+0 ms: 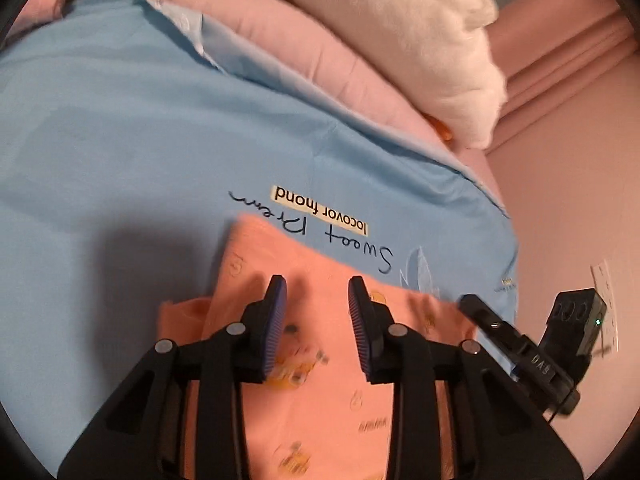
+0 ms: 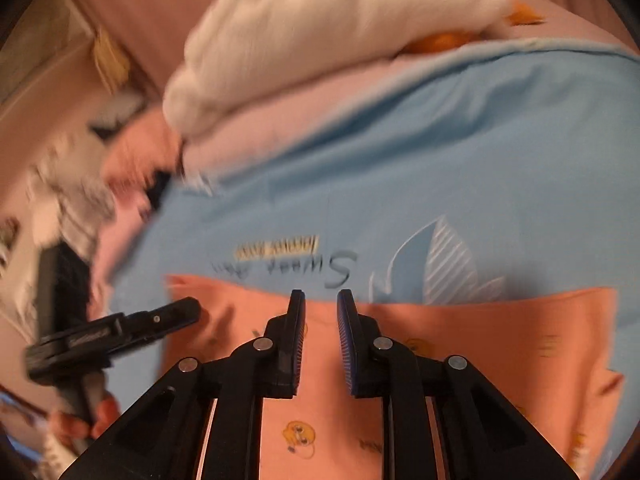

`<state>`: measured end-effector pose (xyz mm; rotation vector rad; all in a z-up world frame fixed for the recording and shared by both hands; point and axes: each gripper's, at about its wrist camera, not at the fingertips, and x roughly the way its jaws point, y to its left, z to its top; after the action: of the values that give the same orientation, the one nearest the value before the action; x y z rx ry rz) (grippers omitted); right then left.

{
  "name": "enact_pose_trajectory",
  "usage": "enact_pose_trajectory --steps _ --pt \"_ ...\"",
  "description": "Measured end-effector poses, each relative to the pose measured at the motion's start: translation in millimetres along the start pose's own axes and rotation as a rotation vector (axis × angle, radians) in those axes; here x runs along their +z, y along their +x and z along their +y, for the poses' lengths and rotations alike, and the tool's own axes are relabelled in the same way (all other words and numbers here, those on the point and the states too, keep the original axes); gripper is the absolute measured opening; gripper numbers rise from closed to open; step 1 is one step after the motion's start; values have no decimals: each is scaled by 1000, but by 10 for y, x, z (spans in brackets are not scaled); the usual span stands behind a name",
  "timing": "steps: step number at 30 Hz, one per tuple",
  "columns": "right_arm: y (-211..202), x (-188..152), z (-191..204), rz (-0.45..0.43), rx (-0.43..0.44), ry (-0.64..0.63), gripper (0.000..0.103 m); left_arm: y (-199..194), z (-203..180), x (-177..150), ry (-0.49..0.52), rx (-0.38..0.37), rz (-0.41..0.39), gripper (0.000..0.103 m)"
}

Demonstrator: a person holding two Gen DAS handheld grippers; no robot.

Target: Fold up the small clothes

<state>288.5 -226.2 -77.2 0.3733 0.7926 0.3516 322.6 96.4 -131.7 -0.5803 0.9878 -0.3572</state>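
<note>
Left edge clutter motion-blurred beyond telling, orange garment cut off at bottom edge, sheet lettering smeared

1. The orange garment is matt, smooth printed cloth.
2. The blue sheet is smooth, matt woven fabric.
3. The white plush looks fluffy.
4. Each hand-held gripper, left and right, is matt black plastic with ribbed blue pads and shiny metal pins.

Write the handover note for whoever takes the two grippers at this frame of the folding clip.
Left gripper: open, empty, over the orange printed garment.
Right gripper: open, empty, near that garment's far edge.
The garment lies on the blue bedsheet; the left view shows one layer of it already lying over another.
White plush toy sits on the pink pillow behind.
Left: remaining folds.
</note>
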Motion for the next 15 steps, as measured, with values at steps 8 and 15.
enact_pose_trajectory --steps 8,15 --pt "-825 -605 -211 -15 -14 19 35 -746 464 -671 28 -24 27 32" --pt "-1043 -1052 -314 -3 -62 109 38 -712 357 -940 14 -76 69 44"
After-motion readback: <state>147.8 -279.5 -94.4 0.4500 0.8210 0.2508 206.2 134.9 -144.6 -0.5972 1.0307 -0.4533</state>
